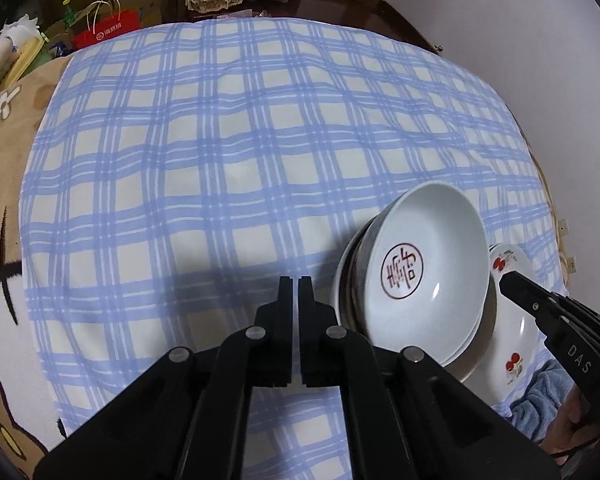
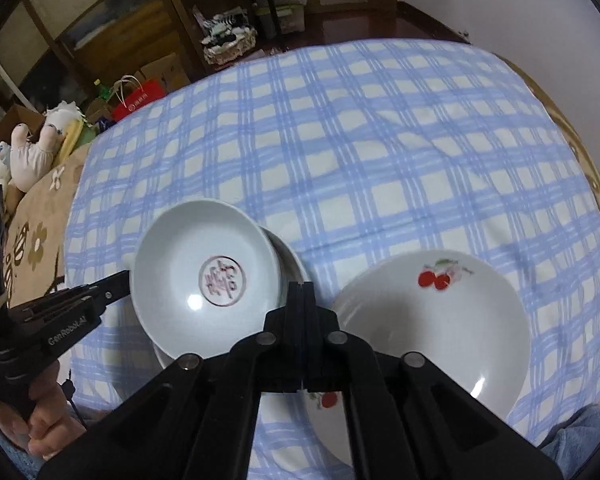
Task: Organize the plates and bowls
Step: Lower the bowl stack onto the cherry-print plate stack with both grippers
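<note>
A stack of white bowls, the top one with a red seal mark (image 2: 203, 272) (image 1: 424, 264), sits on the blue checked cloth (image 1: 227, 152). A white plate with red cherries (image 2: 432, 328) (image 1: 512, 320) lies beside it on the right. My left gripper (image 1: 295, 280) is shut and empty, just left of the bowl stack; it also shows in the right wrist view (image 2: 119, 282). My right gripper (image 2: 303, 286) is shut and empty, above the gap between the bowl stack and the cherry plate; it shows in the left wrist view (image 1: 508, 280) over the plate.
The cloth covers a round table (image 2: 592, 184) with a tan flowered cover (image 1: 7, 184) at the left. Beyond stand a red paper bag (image 1: 111, 28), a basket (image 2: 229, 46), soft toys (image 2: 35, 148) and wooden shelves (image 2: 171, 4).
</note>
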`<action>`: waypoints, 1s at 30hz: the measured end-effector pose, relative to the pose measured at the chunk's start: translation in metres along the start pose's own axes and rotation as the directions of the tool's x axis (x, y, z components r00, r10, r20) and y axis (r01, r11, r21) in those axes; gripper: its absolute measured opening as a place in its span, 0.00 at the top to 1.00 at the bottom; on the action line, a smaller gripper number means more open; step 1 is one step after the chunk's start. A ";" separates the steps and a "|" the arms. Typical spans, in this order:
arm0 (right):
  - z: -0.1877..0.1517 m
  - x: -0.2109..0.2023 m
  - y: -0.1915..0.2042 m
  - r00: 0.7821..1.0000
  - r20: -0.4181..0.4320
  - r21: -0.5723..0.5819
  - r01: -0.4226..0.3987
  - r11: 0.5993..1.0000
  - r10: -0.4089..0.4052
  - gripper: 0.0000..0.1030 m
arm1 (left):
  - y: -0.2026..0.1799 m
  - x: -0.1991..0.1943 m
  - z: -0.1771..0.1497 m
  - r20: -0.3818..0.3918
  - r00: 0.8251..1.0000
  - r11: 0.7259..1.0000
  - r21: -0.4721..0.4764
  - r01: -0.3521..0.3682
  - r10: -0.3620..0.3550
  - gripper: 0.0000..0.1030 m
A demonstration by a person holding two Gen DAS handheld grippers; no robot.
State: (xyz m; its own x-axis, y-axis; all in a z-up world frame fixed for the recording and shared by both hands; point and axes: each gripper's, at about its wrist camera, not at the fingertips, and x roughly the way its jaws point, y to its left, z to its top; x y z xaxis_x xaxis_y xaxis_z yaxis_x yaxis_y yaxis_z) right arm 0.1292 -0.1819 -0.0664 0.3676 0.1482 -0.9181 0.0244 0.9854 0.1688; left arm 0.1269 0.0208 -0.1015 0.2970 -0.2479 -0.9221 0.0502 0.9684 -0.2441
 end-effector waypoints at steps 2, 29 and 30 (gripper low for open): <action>-0.005 0.000 -0.005 1.000 -0.004 0.015 -0.023 1.000 0.023 0.99 | 0.001 -0.003 -0.001 -0.007 1.000 1.000 0.002 0.020 -0.020 0.93; -0.002 0.029 -0.015 0.987 -0.150 0.018 -0.061 0.998 0.063 0.79 | 0.011 0.019 -0.005 -0.115 0.986 0.993 -0.039 0.114 -0.118 0.76; -0.002 0.028 -0.014 0.987 -0.147 0.020 -0.070 0.997 0.072 0.81 | 0.013 0.017 -0.005 -0.109 0.985 0.991 -0.048 0.128 -0.133 0.76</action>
State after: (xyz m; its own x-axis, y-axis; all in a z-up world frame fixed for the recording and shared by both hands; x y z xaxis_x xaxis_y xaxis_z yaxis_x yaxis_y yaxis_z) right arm 0.1371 -0.1915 -0.0954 0.2279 0.2297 -0.9462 0.0171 0.9707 0.2398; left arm 0.1282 0.0291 -0.1214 0.1816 -0.3755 -0.9089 0.0423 0.9264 -0.3743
